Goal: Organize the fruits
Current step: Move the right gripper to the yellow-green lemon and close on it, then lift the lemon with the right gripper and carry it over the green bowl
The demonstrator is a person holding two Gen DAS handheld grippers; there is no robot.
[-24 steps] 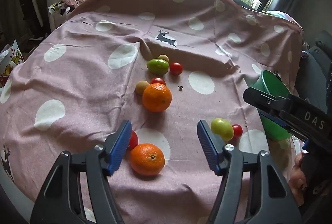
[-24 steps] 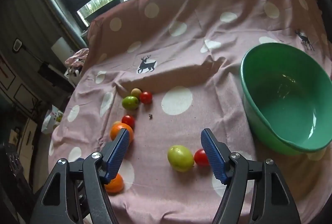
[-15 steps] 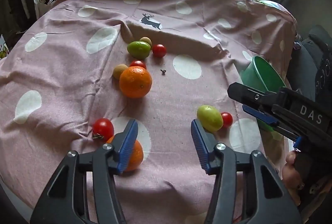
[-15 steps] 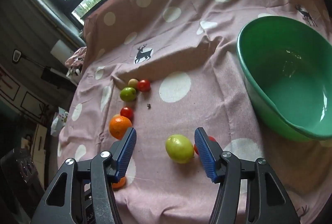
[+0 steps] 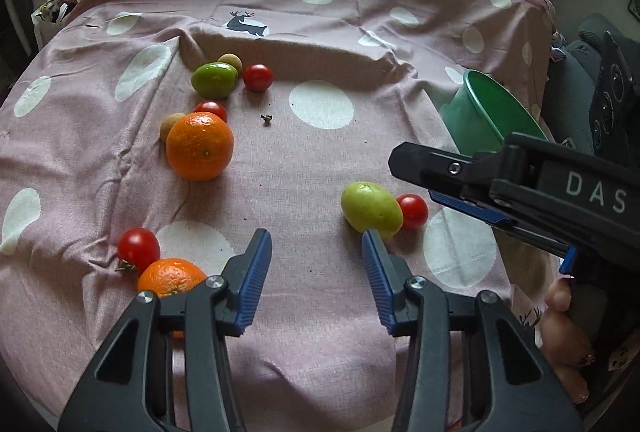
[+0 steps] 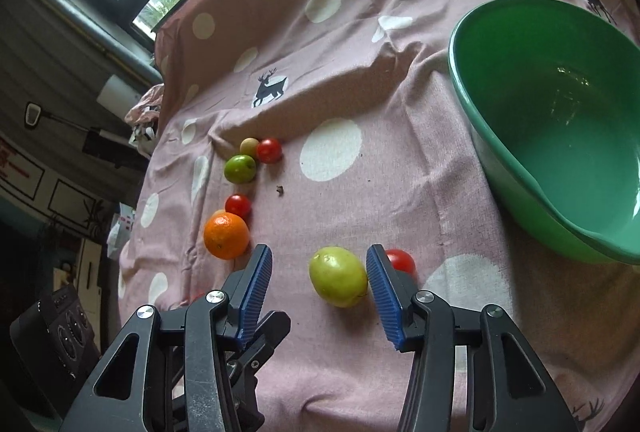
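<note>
Fruits lie on a pink spotted cloth [image 5: 320, 160]. A yellow-green fruit [image 6: 338, 276] sits between the open jaws of my right gripper [image 6: 318, 282], close to the right finger, with a red tomato [image 6: 400, 259] behind that finger. The same fruit [image 5: 371, 207] and tomato [image 5: 412, 210] show in the left wrist view. My left gripper [image 5: 317, 272] is open and empty above bare cloth. A big orange [image 5: 199, 146], a small orange [image 5: 171, 277], a tomato [image 5: 138, 245] and a green fruit [image 5: 214, 80] lie to its left. A green bowl [image 6: 560, 216] stands at right, empty.
More small fruits cluster at the back: a tomato [image 5: 258, 77], a tan fruit [image 5: 231, 61], another tomato [image 5: 211, 109]. A small dark speck [image 5: 266, 118] lies mid-cloth. The right gripper's body [image 5: 520, 188] crosses the left wrist view at right. Windows are behind.
Both grippers moved forward and lower toward the cloth. The right gripper's open jaws now bracket the yellow-green fruit. The left gripper shifted right, past the small orange.
</note>
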